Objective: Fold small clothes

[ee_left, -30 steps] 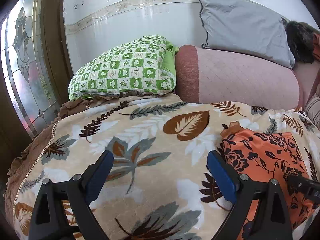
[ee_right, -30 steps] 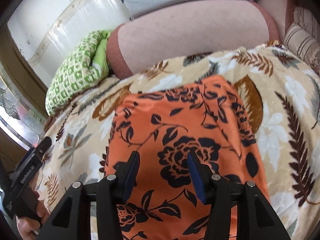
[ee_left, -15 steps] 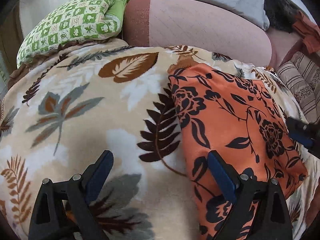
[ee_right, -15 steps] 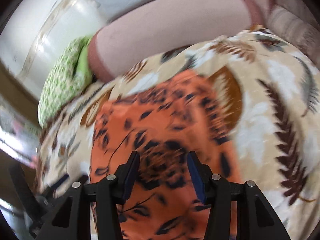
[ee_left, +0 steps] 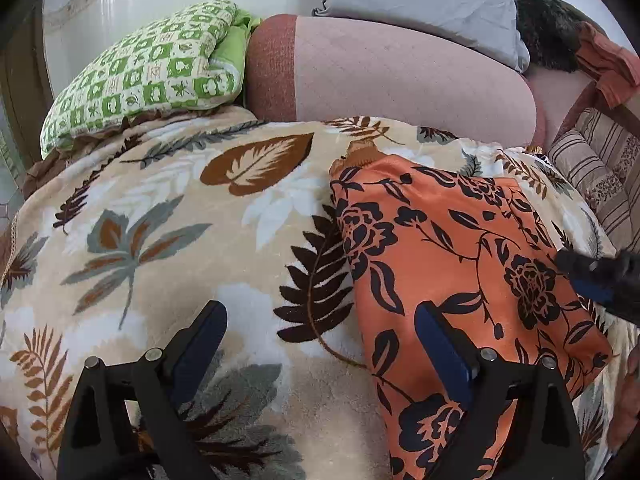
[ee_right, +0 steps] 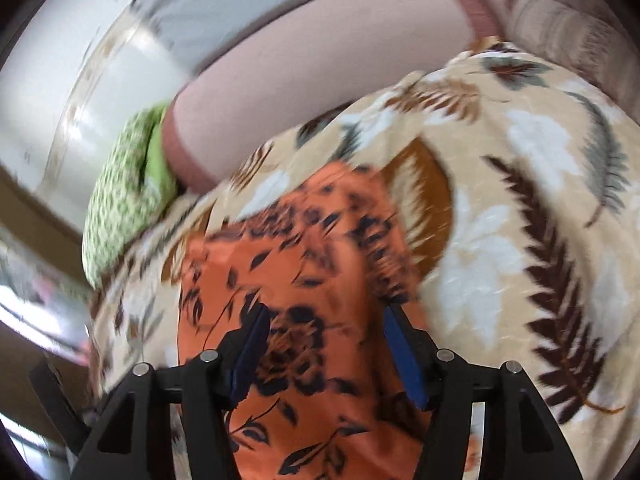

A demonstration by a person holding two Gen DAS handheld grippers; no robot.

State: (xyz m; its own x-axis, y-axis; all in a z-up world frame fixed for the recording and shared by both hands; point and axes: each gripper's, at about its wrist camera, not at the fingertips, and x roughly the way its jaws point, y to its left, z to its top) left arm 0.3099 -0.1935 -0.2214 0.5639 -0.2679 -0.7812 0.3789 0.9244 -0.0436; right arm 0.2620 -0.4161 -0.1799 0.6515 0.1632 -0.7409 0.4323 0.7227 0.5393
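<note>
An orange garment with a black flower print (ee_left: 460, 264) lies flat on a leaf-patterned blanket (ee_left: 160, 240). My left gripper (ee_left: 320, 344) is open and empty, low over the blanket at the garment's left edge; its right finger is over the cloth. My right gripper (ee_right: 324, 344) is open and empty just above the garment (ee_right: 304, 264); that view is motion-blurred. The right gripper's tip (ee_left: 596, 276) shows at the garment's right side in the left wrist view.
A pink bolster (ee_left: 400, 76) and a green checked pillow (ee_left: 148, 76) lie at the far end of the bed. A grey pillow (ee_left: 420, 0) leans on the wall. Striped cushions (ee_left: 600, 176) sit at the right.
The left gripper swung right from the bare blanket to the garment's left edge. The right gripper moved fast over the garment and its fingers opened wider.
</note>
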